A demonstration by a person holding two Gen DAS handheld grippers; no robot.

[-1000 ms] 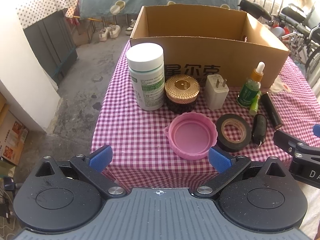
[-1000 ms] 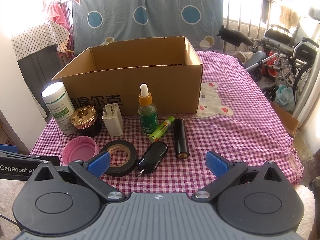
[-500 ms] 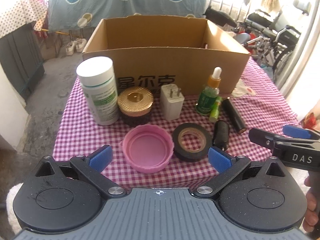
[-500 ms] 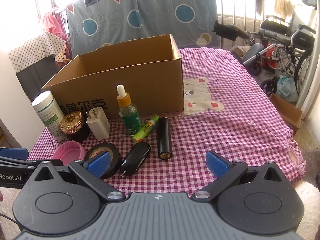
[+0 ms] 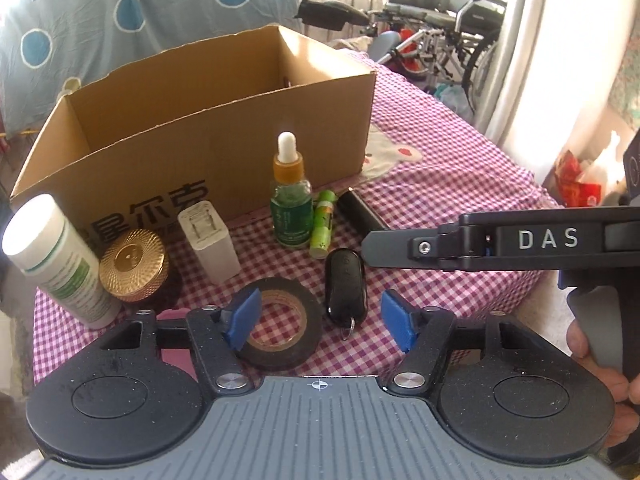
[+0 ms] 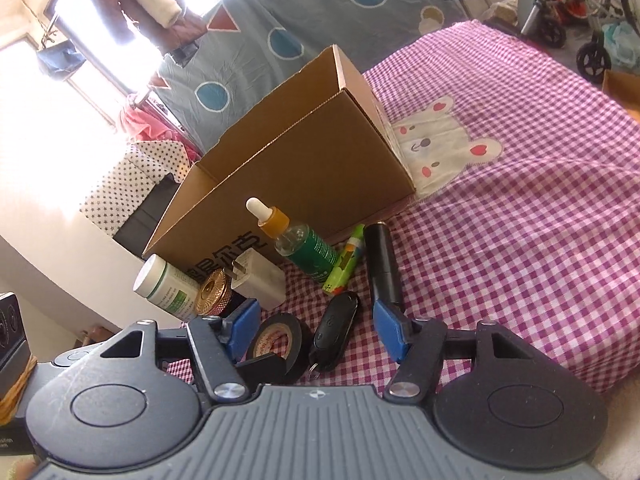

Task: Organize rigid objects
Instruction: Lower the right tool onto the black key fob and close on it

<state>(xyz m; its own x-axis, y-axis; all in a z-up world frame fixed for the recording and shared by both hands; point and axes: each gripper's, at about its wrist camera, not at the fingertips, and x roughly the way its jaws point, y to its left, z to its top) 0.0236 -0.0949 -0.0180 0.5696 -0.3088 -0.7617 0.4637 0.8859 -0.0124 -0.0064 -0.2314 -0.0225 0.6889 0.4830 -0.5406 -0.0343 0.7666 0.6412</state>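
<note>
On the checked cloth, in front of an open cardboard box (image 5: 192,128), stand a white bottle (image 5: 56,260), a gold-lidded jar (image 5: 134,266), a white charger (image 5: 208,240) and a green dropper bottle (image 5: 290,204). A green lip balm (image 5: 322,226), a black cylinder (image 5: 360,212), a black key fob (image 5: 345,284) and a black tape roll (image 5: 280,328) lie flat. My left gripper (image 5: 320,322) hovers over the tape and fob, its jaws closing with nothing pressed between them. My right gripper (image 6: 318,332) hovers near the key fob (image 6: 336,332) and the tape roll (image 6: 276,340), its jaws also closing on nothing.
A pink lid (image 5: 174,356) lies mostly hidden under my left gripper. A hand (image 5: 600,364) holds the right gripper's handle at the right. The cloth (image 6: 520,240) carries a rabbit patch (image 6: 440,148) right of the box. Wheelchairs and bikes (image 5: 440,32) stand beyond the table.
Both grippers' pads have come closer together. The left view has swung right, from over the pink lid to over the tape and fob. The right view has rolled and dropped toward the objects.
</note>
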